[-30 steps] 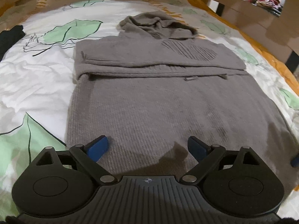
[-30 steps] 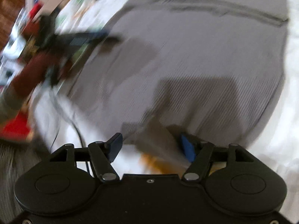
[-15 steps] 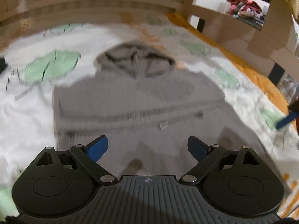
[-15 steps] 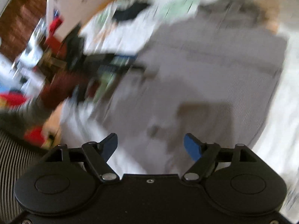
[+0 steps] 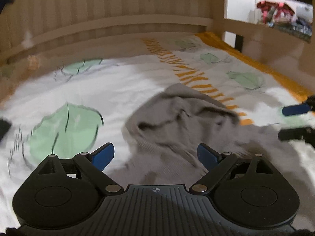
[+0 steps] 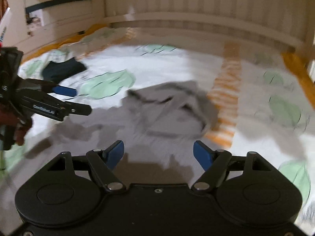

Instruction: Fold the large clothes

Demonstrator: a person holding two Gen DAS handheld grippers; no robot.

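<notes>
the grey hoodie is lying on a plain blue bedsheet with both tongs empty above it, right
Not quite: the bedsheet is white with green leaves and orange stripes, as the left wrist view shows. The grey hoodie does lie on it, with both tongs empty, left and right.

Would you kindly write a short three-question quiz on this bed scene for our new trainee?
1. True or false: the grey hoodie lies on a bedsheet printed with green leaves.
2. Multiple choice: in the right wrist view, where is the dark garment? A) on top of the hoodie; B) on the sheet, apart from the hoodie; C) on the floor.
3. Short answer: what colour is the striped band that runs along the sheet past the hood?

Key: 1 true; 2 B; 3 orange.
</notes>
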